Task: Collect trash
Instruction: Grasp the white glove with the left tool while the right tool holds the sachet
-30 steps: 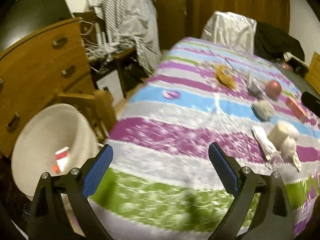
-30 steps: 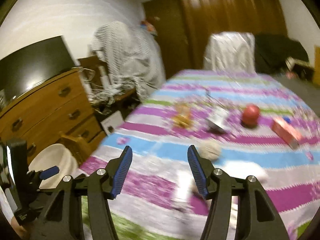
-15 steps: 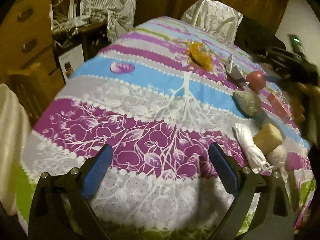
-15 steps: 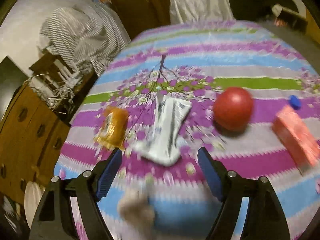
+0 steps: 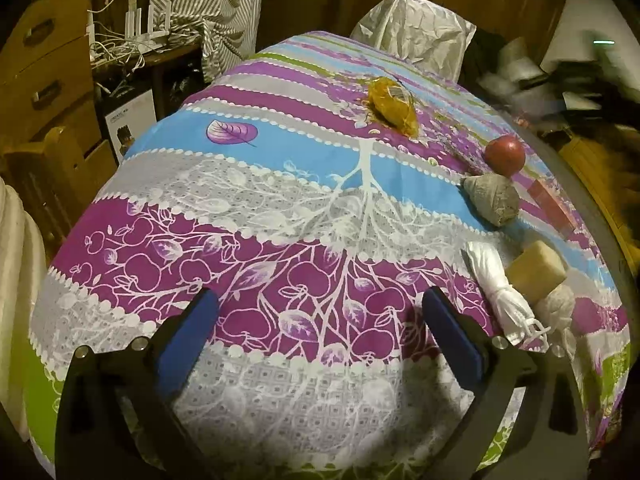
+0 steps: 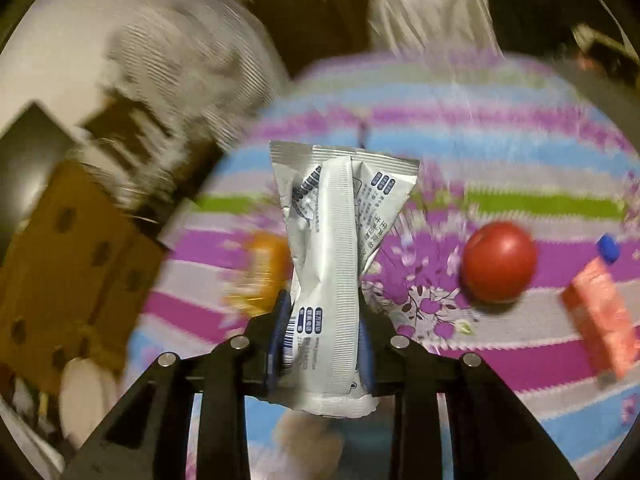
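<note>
In the right wrist view a silver foil wrapper (image 6: 336, 240) stands upright between my right gripper's (image 6: 323, 300) blue pads. The jaws are closing and pinch the wrapper at its waist, lifting it clear of the striped tablecloth (image 6: 500, 168). An orange wrapper (image 6: 260, 276) lies just left of it. In the left wrist view my left gripper (image 5: 320, 300) hovers wide open over the near part of the cloth, holding nothing. The orange wrapper (image 5: 394, 108) lies far ahead of it.
A red round fruit (image 5: 505, 151), a grey lump (image 5: 494, 200), a white bundle (image 5: 500, 288), a tan block (image 5: 538, 270) and a red carton (image 5: 554, 204) line the table's right side. A white bin (image 6: 82, 384) stands on the floor by the wooden dresser (image 5: 44, 60).
My right gripper swept forward over the table to the silver wrapper, closed on it and raised it. The left gripper swung from the bin side onto the table, then held still.
</note>
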The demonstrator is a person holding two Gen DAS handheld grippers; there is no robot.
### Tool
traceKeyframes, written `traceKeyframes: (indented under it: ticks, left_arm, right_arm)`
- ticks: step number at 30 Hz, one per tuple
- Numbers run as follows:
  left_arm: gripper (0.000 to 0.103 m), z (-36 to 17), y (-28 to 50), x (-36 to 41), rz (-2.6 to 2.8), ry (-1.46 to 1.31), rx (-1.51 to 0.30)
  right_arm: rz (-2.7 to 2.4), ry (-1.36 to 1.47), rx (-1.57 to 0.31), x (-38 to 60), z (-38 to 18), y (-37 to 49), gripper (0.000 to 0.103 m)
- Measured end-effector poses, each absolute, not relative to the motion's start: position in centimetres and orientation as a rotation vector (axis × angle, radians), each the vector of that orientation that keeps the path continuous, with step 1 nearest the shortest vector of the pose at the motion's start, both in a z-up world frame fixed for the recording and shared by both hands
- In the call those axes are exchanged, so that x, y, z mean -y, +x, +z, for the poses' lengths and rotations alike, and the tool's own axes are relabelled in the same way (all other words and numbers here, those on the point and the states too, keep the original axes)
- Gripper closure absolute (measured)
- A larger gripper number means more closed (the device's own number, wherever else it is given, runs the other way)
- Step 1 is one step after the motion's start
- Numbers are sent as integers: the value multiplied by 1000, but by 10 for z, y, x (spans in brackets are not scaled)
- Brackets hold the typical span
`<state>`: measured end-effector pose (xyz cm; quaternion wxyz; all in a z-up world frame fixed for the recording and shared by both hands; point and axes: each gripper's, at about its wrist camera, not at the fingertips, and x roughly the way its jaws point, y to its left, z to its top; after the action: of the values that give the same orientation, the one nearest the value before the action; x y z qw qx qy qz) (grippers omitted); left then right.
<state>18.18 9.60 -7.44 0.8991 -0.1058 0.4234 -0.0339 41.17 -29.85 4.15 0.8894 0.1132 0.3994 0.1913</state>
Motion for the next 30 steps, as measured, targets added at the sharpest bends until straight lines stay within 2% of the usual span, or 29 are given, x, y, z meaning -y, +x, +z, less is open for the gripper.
traceKeyframes:
  ticks: [4,8,13,22,26,27,28,30]
  left_arm:
    - [6,-75,182,-96,-69,-217,-879]
    - [6,-73,181,-95,-70,-206,-877]
    - [6,-64,168,-90,-102,-195,-844]
    - [6,-42,131,-19,-251,-47,-773]
    - [6,-44,143,7,-268,7,-806]
    - [6,-46,149,10,-268,8,-812]
    - [6,-48,155,12,-263,11,-823]
    - [13,-55,168,15,-265,2,-863]
  right_arm:
    - [411,180,-651,337,100,300,71]
    - [361,162,-592,372,103,202,71]
    - [293,213,-716,406,36,110,71]
    - [152,195,-868,405,-77,72,70]
    - [148,186,-839,402,-89,73,64]
    - [151,200,-837,405,-88,73,60]
    - [155,218,-833,412,-90,76,55]
    - [158,257,-807,418,-84,78,35]
